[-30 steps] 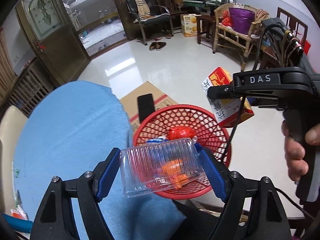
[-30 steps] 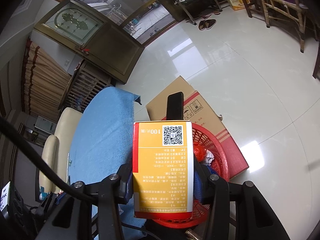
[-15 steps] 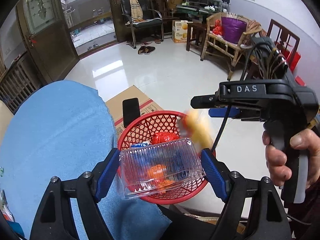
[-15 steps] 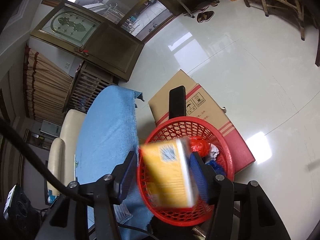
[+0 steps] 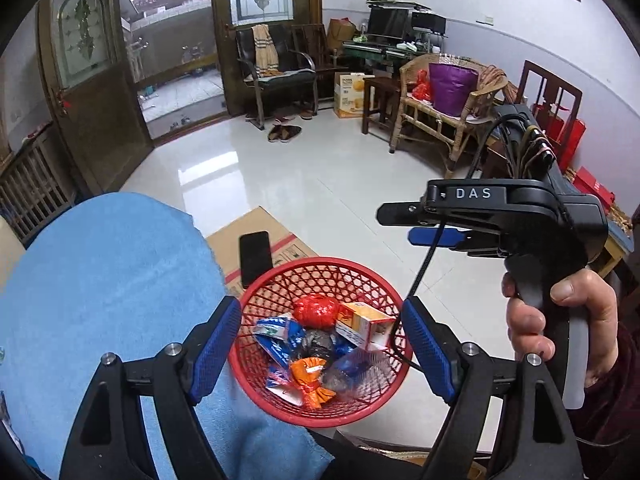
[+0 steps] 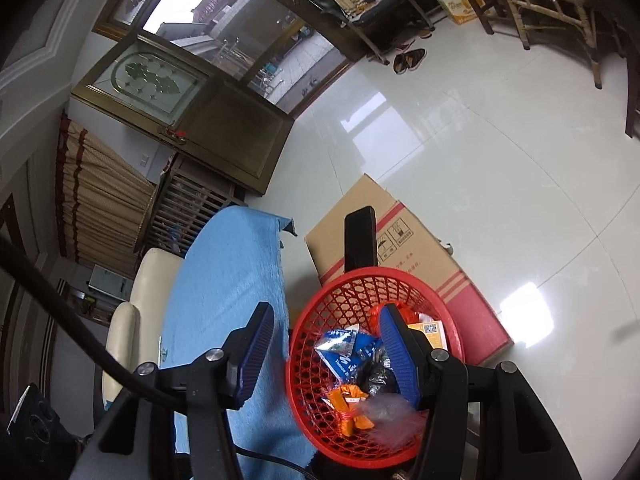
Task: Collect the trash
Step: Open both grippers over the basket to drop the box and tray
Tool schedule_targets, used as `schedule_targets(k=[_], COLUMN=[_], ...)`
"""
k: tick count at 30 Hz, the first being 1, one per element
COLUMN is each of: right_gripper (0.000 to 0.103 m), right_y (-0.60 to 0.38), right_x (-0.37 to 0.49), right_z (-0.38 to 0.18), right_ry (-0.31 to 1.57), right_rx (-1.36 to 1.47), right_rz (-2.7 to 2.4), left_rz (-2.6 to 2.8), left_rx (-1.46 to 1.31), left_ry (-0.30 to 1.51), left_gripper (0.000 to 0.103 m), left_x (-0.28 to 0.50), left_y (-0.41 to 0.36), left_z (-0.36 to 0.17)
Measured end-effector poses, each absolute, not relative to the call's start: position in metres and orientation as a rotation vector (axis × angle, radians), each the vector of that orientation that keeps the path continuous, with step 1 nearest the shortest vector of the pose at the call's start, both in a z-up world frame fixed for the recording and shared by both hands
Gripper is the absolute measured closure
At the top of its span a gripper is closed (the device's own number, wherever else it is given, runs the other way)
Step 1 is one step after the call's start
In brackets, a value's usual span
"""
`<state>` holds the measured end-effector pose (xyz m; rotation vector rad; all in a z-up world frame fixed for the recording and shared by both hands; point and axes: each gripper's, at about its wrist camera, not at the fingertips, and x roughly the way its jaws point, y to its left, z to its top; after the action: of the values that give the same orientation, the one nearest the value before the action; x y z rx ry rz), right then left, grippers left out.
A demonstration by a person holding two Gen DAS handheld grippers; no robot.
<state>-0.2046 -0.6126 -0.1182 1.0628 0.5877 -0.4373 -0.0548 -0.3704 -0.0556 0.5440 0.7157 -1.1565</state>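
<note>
Blue cloth on the counter (image 5: 104,280) at left looks bare of trash where I can see it. My left gripper (image 5: 320,344) hangs over the red basket (image 5: 376,280), jaws spread, holding nothing. Inside: blue packet (image 5: 276,330), red wad (image 5: 318,310), orange wrapper (image 5: 310,378), yellow carton (image 5: 364,324), clear clamshell (image 5: 356,372). My right gripper (image 6: 324,356) is likewise spread and empty. Collecting seems nearly done; unseen counter parts unchecked.

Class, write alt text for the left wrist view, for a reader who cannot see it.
An open left gripper hovers over a red basket holding an orange-and-white box, a blurred clear plastic container and wrappers. The right gripper, held in a hand, is on the right. Behind lie a blue cloth and a tiled living room.
</note>
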Motion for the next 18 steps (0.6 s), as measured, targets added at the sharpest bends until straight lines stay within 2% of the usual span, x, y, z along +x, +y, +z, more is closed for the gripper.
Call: schedule_targets(k=[9,18], right_gripper=[0.044,0.044], right_y=[-0.596,-0.553], right_x=[-0.194,-0.176], right_z=[-0.101,-0.068], right_ry=[0.58,0.581], right_rx=[0.973,0.79], right_rz=[-0.409,-0.375], left_rz=[-0.926,-0.712], left_rx=[0.583,0.496], left_ry=[0.604,0.545], left_gripper=[0.02,0.02], left_x=[-0.044,-0.02], left_y=[-0.338,-0.283], left_z=[-0.034,-0.002])
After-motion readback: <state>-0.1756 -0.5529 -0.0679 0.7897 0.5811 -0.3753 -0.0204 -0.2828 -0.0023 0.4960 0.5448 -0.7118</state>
